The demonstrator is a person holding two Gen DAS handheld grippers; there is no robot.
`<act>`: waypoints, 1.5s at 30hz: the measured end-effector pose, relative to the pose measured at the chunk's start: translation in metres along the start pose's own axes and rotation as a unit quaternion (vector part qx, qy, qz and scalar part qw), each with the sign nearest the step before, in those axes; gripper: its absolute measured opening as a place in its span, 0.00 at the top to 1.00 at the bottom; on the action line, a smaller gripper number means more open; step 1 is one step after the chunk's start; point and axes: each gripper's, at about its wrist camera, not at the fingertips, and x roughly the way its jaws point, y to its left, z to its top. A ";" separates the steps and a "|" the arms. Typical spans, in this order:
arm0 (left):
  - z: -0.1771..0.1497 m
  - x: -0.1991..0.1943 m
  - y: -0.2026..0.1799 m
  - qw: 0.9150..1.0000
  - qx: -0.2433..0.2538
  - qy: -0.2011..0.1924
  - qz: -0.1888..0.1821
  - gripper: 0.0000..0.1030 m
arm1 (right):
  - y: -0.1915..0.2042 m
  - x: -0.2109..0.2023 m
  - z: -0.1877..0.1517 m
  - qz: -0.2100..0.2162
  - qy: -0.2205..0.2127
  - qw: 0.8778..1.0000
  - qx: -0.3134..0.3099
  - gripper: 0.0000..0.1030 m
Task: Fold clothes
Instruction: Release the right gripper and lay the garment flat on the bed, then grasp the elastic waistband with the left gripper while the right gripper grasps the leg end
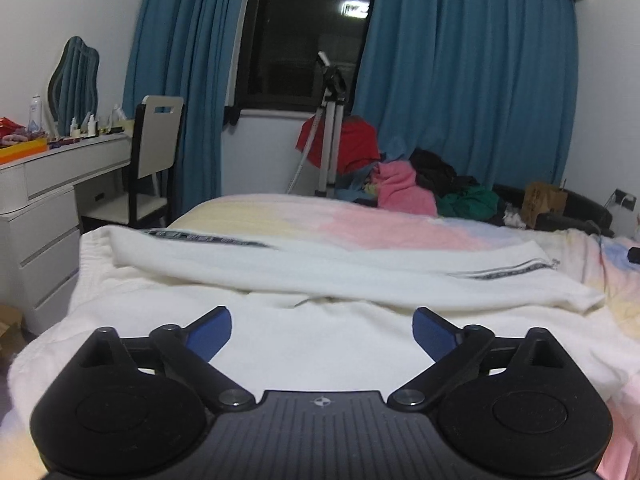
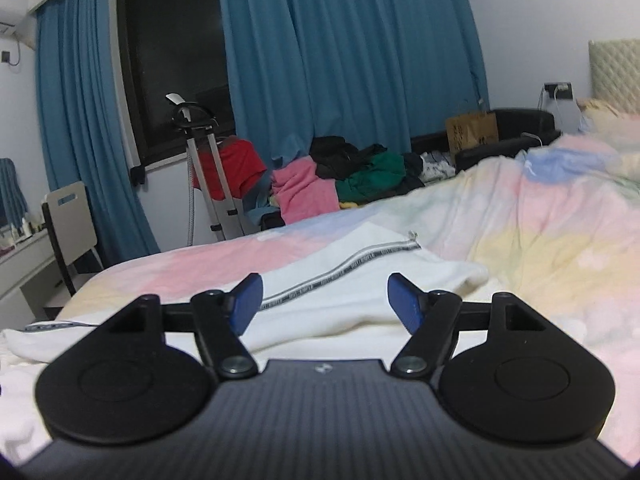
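Both the left gripper [image 1: 322, 330] and right gripper [image 2: 325, 302] hover spread and empty over the white garment [image 1: 320, 272] on the bed [image 2: 540, 248]; mid-fold, next they likely pinch its near edge.

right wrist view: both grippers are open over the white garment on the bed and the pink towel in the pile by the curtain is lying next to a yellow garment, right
Nearly. Both the left gripper and the right gripper are open over the white garment on the bed, but the pink towel by the curtain lies next to a green garment, not a yellow one. The right wrist view shows it.
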 end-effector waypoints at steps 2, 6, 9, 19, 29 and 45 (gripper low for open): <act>-0.002 -0.006 0.005 1.000 -0.005 0.014 0.008 0.03 | 0.000 -0.001 0.000 -0.002 0.001 1.000 -0.005 0.31; -0.007 -0.015 0.039 0.995 -0.077 0.057 0.032 0.03 | 0.004 0.002 -0.003 -0.013 0.000 1.000 -0.024 0.31; -0.015 -0.022 0.076 0.983 -0.155 0.087 0.045 0.03 | 0.005 0.005 -0.006 -0.019 0.004 0.999 -0.029 0.31; -0.031 -0.026 0.181 0.904 -0.388 0.164 0.070 0.07 | -0.009 0.013 -0.008 -0.044 0.015 0.999 -0.012 0.31; -0.063 -0.029 0.224 0.846 -0.489 0.186 0.097 0.13 | -0.039 0.025 -0.009 -0.087 0.042 0.995 0.039 0.31; -0.060 -0.009 0.243 0.815 -0.570 0.105 -0.009 0.63 | -0.209 0.024 -0.067 -0.183 0.075 0.891 0.408 0.38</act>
